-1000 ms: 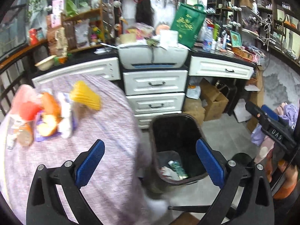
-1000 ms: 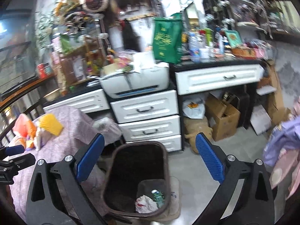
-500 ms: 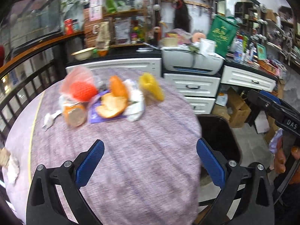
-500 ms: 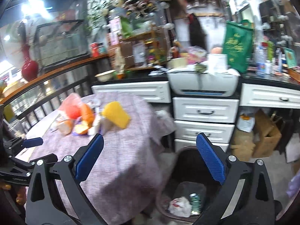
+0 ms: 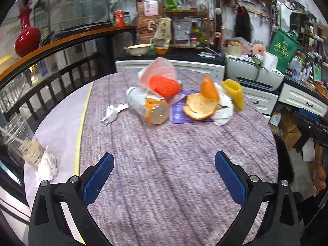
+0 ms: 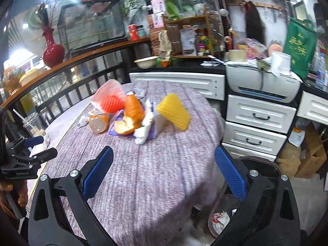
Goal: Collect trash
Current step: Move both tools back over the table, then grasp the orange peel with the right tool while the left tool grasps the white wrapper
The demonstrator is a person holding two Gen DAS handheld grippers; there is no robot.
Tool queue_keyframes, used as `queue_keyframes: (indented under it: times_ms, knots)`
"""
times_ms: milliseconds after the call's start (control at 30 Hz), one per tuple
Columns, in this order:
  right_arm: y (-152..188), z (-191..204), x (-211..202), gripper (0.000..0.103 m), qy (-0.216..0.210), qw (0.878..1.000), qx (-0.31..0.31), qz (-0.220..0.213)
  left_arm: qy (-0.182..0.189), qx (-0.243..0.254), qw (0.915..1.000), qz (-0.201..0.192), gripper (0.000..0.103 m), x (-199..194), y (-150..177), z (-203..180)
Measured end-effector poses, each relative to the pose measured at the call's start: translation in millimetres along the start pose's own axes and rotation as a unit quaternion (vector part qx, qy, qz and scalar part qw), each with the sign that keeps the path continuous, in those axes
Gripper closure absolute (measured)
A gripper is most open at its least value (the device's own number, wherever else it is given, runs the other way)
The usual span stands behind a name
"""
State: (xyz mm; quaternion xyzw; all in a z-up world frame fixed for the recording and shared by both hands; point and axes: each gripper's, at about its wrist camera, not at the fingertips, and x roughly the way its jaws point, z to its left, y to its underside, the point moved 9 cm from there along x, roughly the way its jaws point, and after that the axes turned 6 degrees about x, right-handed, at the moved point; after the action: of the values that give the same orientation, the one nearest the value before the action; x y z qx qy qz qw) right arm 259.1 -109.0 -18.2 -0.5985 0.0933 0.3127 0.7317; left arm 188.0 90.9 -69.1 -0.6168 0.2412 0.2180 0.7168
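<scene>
Cluttered room: white drawer units [image 6: 258, 123] under a black counter, a printer [image 6: 262, 86] on top, a green bag [image 6: 299, 47] behind it, a red vase [image 6: 52, 49] on a curved wooden rail. Round table [image 5: 174, 174] with a purple-grey woven cloth fills the foreground.

Trash sits in a cluster on the far half of the table: orange peel [image 5: 199, 106] on a purple wrapper [image 5: 180, 112], a tipped bottle [image 5: 149, 108] with an orange base, an orange foam net [image 5: 164, 85] touching a pink bag [image 5: 158, 71], a yellow foam net [image 5: 233, 94], crumpled white paper [image 5: 111, 112] to the left. A plastic cup [image 5: 20, 141] and a white tissue [image 5: 47, 166] stand at the left edge.

Black bin [image 6: 254, 194] on the floor just beside the table, to its right, with scraps inside.

Left gripper [image 5: 164, 176]: jaws spread wide, empty, above bare cloth. Right gripper [image 6: 164, 174]: jaws spread wide, empty, over the table's near right edge.
</scene>
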Motion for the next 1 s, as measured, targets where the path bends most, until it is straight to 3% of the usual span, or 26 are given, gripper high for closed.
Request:
queue_keyframes:
  times_ms: [367, 1000]
  knots:
    - [-0.4, 43.0, 40.9, 0.006, -0.024, 0.998, -0.042, 0.031, -0.021, -0.047, 0.9985, 0.020, 0.006, 13.3, 11.8, 57.6]
    - [-1.7, 58.0, 77.3, 0.006, -0.029, 0.996, -0.064, 0.060, -0.012, -0.090, 0.9950, 0.042, 0.006, 45.1, 3.4, 88.3]
